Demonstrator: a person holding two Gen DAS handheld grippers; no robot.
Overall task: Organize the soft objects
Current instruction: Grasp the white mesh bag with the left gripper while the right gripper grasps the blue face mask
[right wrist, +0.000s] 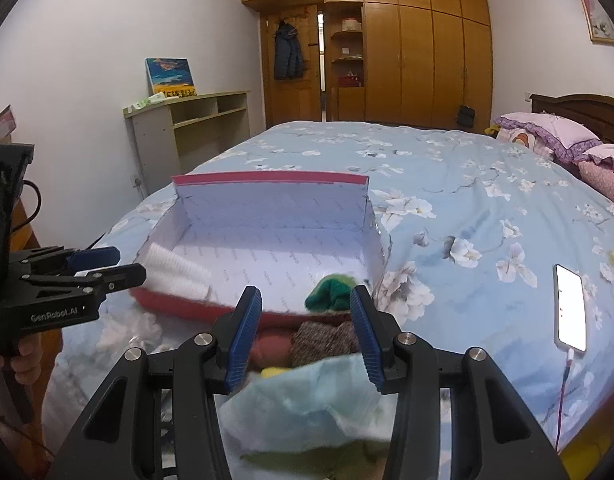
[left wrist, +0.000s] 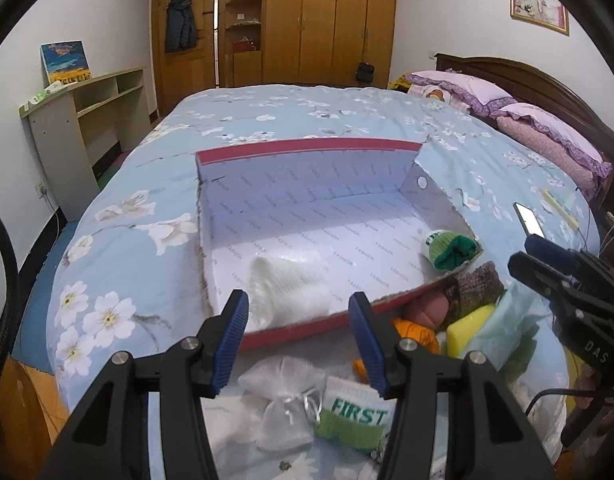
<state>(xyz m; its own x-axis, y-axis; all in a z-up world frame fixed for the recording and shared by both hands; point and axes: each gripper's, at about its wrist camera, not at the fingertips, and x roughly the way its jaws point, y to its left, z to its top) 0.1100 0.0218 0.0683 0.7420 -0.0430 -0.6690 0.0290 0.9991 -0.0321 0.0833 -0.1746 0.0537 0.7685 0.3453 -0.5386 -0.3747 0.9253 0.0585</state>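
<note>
Bed's near edge: both grippers, left [left wrist: 298, 338] and right [right wrist: 305, 334], released and empty; pick next from pile beside red box [left wrist: 307, 146], clamp loosely.

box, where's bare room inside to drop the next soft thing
Inside the box, the lined floor is bare across the middle and along the back wall, between the white knit piece at the near left and the green sock at the near right corner. Outside the front wall it is crowded with the unsorted pile.

A lit phone [right wrist: 571, 308] lies on the floral bedspread [right wrist: 467, 184], with purple pillows [left wrist: 547, 136], a wooden wardrobe [right wrist: 419, 60] and a pale shelf unit [left wrist: 87, 120] around.
</note>
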